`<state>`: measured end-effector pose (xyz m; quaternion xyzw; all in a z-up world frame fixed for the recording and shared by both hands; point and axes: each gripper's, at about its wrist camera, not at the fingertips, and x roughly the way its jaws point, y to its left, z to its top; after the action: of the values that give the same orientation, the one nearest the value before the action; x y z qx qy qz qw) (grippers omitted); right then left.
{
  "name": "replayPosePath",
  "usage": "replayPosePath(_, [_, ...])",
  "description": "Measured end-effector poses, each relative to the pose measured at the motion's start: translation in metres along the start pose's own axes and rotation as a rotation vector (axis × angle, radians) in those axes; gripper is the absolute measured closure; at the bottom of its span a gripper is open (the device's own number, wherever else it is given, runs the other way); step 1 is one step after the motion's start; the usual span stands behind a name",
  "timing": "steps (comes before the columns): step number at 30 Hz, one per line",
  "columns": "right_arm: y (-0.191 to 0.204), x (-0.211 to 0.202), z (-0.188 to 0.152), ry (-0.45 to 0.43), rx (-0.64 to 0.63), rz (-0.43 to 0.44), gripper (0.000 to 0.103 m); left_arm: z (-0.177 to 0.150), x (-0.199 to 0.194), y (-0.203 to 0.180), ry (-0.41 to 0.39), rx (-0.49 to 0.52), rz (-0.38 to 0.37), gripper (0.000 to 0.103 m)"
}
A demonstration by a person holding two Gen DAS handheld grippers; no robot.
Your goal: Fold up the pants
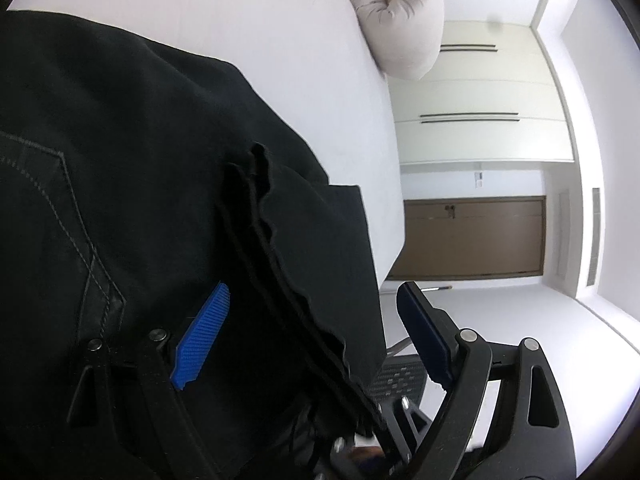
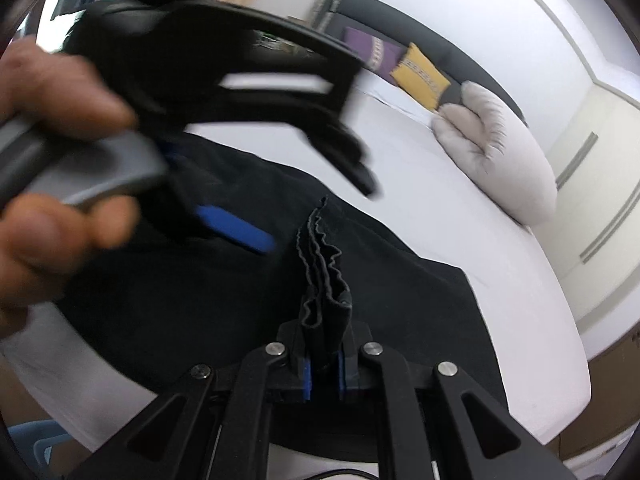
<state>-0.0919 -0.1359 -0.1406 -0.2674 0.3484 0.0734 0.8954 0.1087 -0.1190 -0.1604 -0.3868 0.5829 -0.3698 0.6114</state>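
Two grippers working black pants (image 1: 132, 184) lying on white bed (image 1: 312, 60): right gripper (image 2: 321, 372) pinching bunched hem between fingers, left gripper (image 1: 316, 336) hanging spread wide around hem edge, not clamping.

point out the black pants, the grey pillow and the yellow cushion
black pants (image 2: 400, 300): right wrist view, flat fabric right of the bunched hem.
grey pillow (image 2: 500, 152): right wrist view, middle of its puffy side.
yellow cushion (image 2: 420, 76): right wrist view, centre of its face.

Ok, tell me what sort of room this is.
Probably a bedroom: a wide white-sheeted bed with a dark padded headboard, a pale bundled duvet, and cream built-in wardrobe doors.
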Motion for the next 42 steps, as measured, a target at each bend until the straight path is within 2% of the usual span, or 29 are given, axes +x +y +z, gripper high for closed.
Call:
replayPosePath(2, [0.006, 0.000, 0.004, -0.005, -0.023, 0.007, 0.093, 0.005, 0.003, -0.002, 0.022, 0.025, 0.031, 0.033])
replayPosePath(4, [0.012, 0.001, 0.006, -0.004, -0.045, 0.014, 0.093, 0.008, 0.005, -0.006, 0.041, 0.057, 0.095, 0.078])
replayPosePath(5, [0.014, 0.003, 0.007, -0.003, -0.054, 0.017, 0.093, 0.010, 0.003, -0.006, 0.039, 0.069, 0.135, 0.085])
replayPosePath(6, [0.015, 0.003, 0.009, -0.004, -0.060, 0.020, 0.093, 0.012, 0.001, -0.006, 0.035, 0.077, 0.147, 0.092])
replayPosePath(7, [0.016, 0.002, 0.011, -0.008, -0.063, 0.025, 0.093, 0.013, -0.004, -0.006, 0.025, 0.087, 0.154, 0.095])
replayPosePath(11, [0.026, 0.001, 0.019, -0.019, -0.091, 0.045, 0.093, 0.012, -0.017, -0.009, 0.011, 0.142, 0.197, 0.096])
replayPosePath(15, [0.041, 0.005, 0.022, -0.004, -0.133, 0.059, 0.093, 0.013, -0.016, -0.006, 0.001, 0.127, 0.210, 0.096])
replayPosePath(19, [0.039, 0.015, 0.023, 0.019, -0.154, 0.071, 0.092, 0.010, -0.014, 0.007, -0.006, 0.107, 0.221, 0.096])
replayPosePath(23, [0.043, 0.027, 0.024, 0.049, -0.186, 0.083, 0.092, 0.013, 0.003, 0.011, -0.008, 0.105, 0.249, 0.096])
replayPosePath(25, [0.049, 0.037, 0.021, 0.093, -0.204, 0.106, 0.090, 0.013, 0.006, 0.020, -0.008, 0.093, 0.270, 0.096])
replayPosePath(28, [0.053, 0.035, 0.019, 0.088, -0.210, 0.100, 0.088, 0.013, -0.001, 0.028, -0.025, 0.100, 0.282, 0.095])
replayPosePath(29, [0.048, 0.032, 0.021, 0.090, -0.193, 0.120, 0.084, 0.012, -0.004, 0.026, -0.037, 0.107, 0.293, 0.094])
replayPosePath(31, [0.022, 0.030, 0.028, 0.095, -0.120, 0.187, 0.065, 0.010, -0.014, 0.017, -0.077, 0.126, 0.348, 0.094])
replayPosePath(32, [0.005, 0.025, 0.029, 0.090, -0.061, 0.243, 0.051, 0.010, -0.020, 0.014, -0.093, 0.134, 0.376, 0.094])
replayPosePath(34, [-0.027, 0.018, 0.028, 0.107, 0.059, 0.358, 0.049, 0.011, -0.031, 0.005, -0.139, 0.146, 0.415, 0.094])
replayPosePath(35, [-0.046, 0.018, 0.025, 0.127, 0.139, 0.431, 0.050, 0.011, -0.037, -0.003, -0.164, 0.161, 0.427, 0.094])
replayPosePath(37, [-0.097, 0.030, 0.022, 0.168, 0.334, 0.613, 0.068, 0.009, -0.036, -0.023, -0.183, 0.227, 0.434, 0.094])
replayPosePath(38, [-0.121, 0.036, 0.018, 0.168, 0.414, 0.667, 0.081, 0.006, -0.029, -0.037, -0.181, 0.282, 0.434, 0.094])
replayPosePath(40, [-0.173, 0.055, 0.011, 0.168, 0.568, 0.740, 0.085, -0.004, -0.012, -0.055, -0.157, 0.362, 0.429, 0.094])
replayPosePath(41, [-0.205, 0.073, 0.007, 0.174, 0.654, 0.821, 0.086, -0.010, 0.005, -0.063, -0.124, 0.421, 0.439, 0.094])
replayPosePath(42, [-0.223, 0.084, 0.003, 0.160, 0.698, 0.852, 0.086, -0.013, 0.018, -0.066, -0.097, 0.457, 0.462, 0.094])
